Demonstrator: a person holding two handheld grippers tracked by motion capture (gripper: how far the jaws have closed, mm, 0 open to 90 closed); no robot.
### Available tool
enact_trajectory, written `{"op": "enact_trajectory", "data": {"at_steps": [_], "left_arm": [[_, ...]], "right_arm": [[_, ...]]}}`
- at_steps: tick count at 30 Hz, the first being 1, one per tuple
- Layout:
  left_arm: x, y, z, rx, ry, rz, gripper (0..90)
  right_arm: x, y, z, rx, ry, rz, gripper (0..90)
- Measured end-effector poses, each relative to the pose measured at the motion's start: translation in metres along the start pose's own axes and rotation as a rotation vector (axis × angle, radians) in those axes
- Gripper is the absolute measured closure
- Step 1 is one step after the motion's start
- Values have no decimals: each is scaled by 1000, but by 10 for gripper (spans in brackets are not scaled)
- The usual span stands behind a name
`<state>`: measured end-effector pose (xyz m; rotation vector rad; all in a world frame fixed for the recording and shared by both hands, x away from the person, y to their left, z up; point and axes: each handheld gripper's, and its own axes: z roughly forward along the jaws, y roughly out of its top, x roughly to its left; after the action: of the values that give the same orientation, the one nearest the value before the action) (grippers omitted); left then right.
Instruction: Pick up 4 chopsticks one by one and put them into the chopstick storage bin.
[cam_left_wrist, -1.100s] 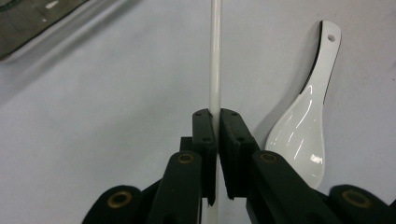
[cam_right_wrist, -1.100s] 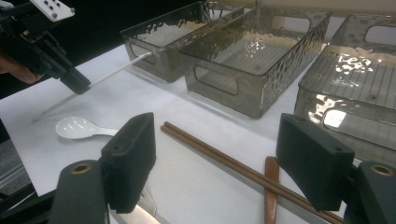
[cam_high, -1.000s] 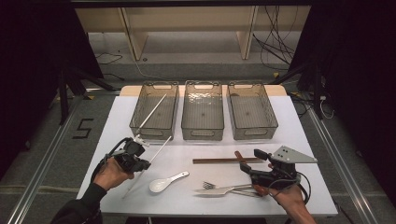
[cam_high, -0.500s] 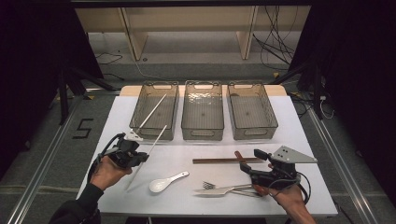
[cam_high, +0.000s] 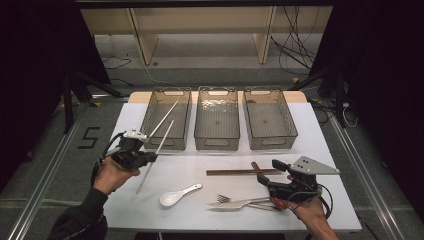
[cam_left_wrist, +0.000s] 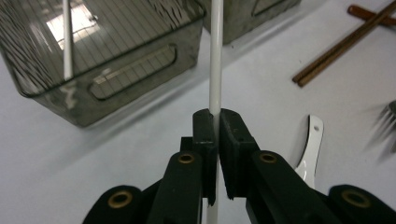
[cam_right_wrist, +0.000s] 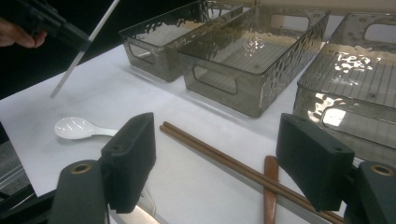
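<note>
White tabletop under a dark room, with three smoked-plastic bins in a row along its far edge. Left gripper is off the surface near the left edge, jaws clamped together on a white chopstick; the stick slants from low over the table up toward the left bin, its upper end just over the bin's near rim. A second white chopstick leans inside that bin. Right gripper sits near the front right corner, jaws wide apart and holding nothing, beside the brown chopsticks. White spoon and fork lie along the front edge.
</note>
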<state>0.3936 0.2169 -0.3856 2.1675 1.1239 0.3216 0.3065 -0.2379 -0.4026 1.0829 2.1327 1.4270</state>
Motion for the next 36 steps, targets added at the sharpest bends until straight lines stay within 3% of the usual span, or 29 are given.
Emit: {"op": "enact_trajectory", "data": {"at_steps": [5, 10, 24, 36], "left_arm": [[8, 21, -7, -57, 14, -9, 850], [16, 44, -13, -83, 31, -2, 850], [38, 94, -10, -89, 82, 15, 849], [50, 123, 4, -122, 105, 4, 849]], "right_arm": [[0, 0, 0, 0, -2, 2, 294], [-1, 0, 0, -4, 1, 1, 294], [-1, 0, 0, -5, 4, 2, 293], [-1, -1, 0, -5, 8, 4, 293]]}}
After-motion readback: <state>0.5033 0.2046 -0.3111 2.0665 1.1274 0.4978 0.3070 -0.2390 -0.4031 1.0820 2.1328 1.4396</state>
